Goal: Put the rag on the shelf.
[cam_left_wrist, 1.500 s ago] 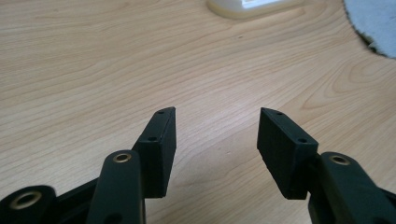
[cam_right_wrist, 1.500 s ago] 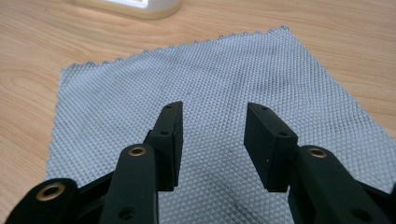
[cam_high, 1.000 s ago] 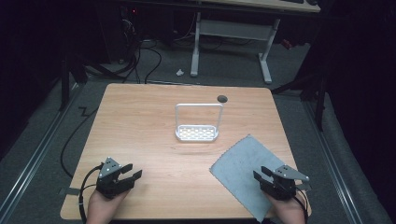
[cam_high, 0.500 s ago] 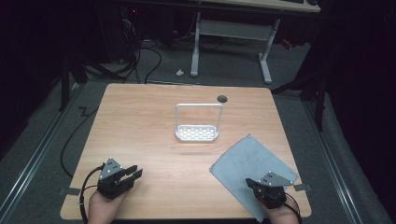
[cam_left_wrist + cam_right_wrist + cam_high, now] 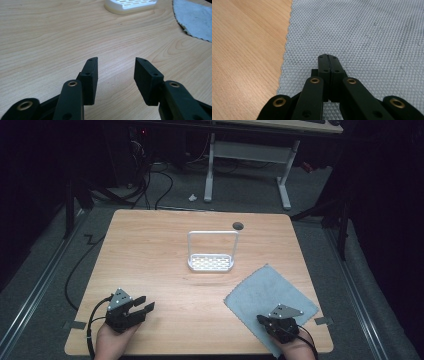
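Observation:
A grey cloth [image 5: 270,290] lies flat at the near right of the wooden table [image 5: 150,250]. My right gripper [image 5: 261,319] rests low over the cloth's near corner. In the right gripper view its jaws [image 5: 329,58] are pressed together above the cloth [image 5: 367,32], and I see no fabric between them. My left gripper [image 5: 145,304] sits at the near left over bare wood. Its jaws have just been opening and stand apart [image 5: 116,65] with nothing between them. The cloth's edge [image 5: 192,17] shows at the far right of the left gripper view.
A white slotted rack [image 5: 211,263] with a tall wire handle stands at the table's middle; its base [image 5: 130,5] is ahead of the left gripper. A dark round hole [image 5: 238,225] sits near the far edge. Desk legs and cables lie on the floor beyond.
The right gripper has slid left and toward the near edge over the cloth, and its jaws have gone from apart to shut. The left hand has stayed in place.

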Demonstrator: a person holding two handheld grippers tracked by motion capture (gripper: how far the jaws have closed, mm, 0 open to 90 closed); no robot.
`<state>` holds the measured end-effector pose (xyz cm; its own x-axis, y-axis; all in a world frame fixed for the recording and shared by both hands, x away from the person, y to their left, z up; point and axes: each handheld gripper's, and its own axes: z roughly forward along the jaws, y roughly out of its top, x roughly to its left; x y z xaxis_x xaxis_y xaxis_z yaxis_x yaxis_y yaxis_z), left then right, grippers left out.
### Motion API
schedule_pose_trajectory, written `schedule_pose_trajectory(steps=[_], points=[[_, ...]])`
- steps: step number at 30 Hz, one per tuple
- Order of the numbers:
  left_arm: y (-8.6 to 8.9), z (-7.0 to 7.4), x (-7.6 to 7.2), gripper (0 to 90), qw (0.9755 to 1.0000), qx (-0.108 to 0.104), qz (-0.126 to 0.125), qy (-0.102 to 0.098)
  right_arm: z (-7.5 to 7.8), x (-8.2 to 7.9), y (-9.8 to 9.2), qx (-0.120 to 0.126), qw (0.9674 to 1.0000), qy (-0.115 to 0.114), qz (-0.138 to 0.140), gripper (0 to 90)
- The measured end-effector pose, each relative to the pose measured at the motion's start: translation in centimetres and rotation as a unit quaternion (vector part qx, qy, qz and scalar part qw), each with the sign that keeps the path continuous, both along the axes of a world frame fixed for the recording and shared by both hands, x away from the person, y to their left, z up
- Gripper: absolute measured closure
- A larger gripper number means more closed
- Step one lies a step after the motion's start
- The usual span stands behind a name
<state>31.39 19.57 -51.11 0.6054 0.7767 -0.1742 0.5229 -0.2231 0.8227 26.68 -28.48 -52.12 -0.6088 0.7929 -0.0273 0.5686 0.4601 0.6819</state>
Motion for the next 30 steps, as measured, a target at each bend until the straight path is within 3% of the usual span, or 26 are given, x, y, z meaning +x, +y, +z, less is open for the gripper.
schedule_pose_trajectory(steps=[8, 10, 13, 14, 16, 17, 20, 21, 22, 26, 30], points=[[0.0, 0.2, -0.2, 53.5, 1.0, -0.005, 0.0, 0.001, 0.0, 0.4, 4.8, -0.023, 0.9972, -0.013, 0.07, 90.0], [-0.1, 0.1, -0.3, 53.9, 1.0, -0.006, -0.006, 0.005, 0.0, 0.4, 5.6, -0.034, 0.9962, -0.019, 0.079, 90.0], [-0.1, 0.2, -0.3, 53.8, 1.0, -0.007, -0.006, 0.003, 0.4, 0.4, 5.3, -0.023, 0.9966, -0.028, 0.075, 90.0], [-0.1, 0.2, -0.4, 53.8, 0.9999, -0.008, -0.006, 0.003, 1.0, 0.5, 3.7, -0.021, 0.9981, -0.041, 0.041, 90.0], [-0.2, 0.3, -0.4, 53.8, 0.9999, -0.009, -0.009, 0.003, 1.1, 0.6, 2.9, -0.028, 0.998, -0.049, 0.028, 90.0], [-0.2, 0.4, -0.5, 53.7, 0.9999, -0.009, -0.009, 0.001, 1.2, 0.9, 0.7, -0.043, 0.9974, -0.055, -0.017, 90.0], [-0.2, 0.4, -0.4, 53.7, 0.9999, -0.009, -0.011, 0.0, 1.1, 1.2, -2.7, -0.029, 0.9955, -0.049, -0.076, 90.0], [-0.2, 0.5, -0.4, 53.7, 0.9999, -0.01, -0.011, -0.001, 1.1, 1.2, -2.7, -0.029, 0.9955, -0.049, -0.076, 90.0], [-0.2, 0.4, -0.4, 54.1, 0.9998, -0.013, -0.012, 0.001, 0.8, 1.3, -4.1, -0.019, 0.9937, -0.038, -0.103, 90.0], [-0.4, 0.2, -0.4, 54.4, 0.9999, -0.01, -0.013, 0.003, 0.2, 1.5, -4.8, -0.019, 0.9933, -0.015, -0.113, 90.0], [-0.7, 0.4, -0.6, 63.6, 0.9991, -0.03, -0.025, 0.019, 0.0, 1.2, -3.7, -0.011, 0.9961, -0.008, -0.088, 90.0]])
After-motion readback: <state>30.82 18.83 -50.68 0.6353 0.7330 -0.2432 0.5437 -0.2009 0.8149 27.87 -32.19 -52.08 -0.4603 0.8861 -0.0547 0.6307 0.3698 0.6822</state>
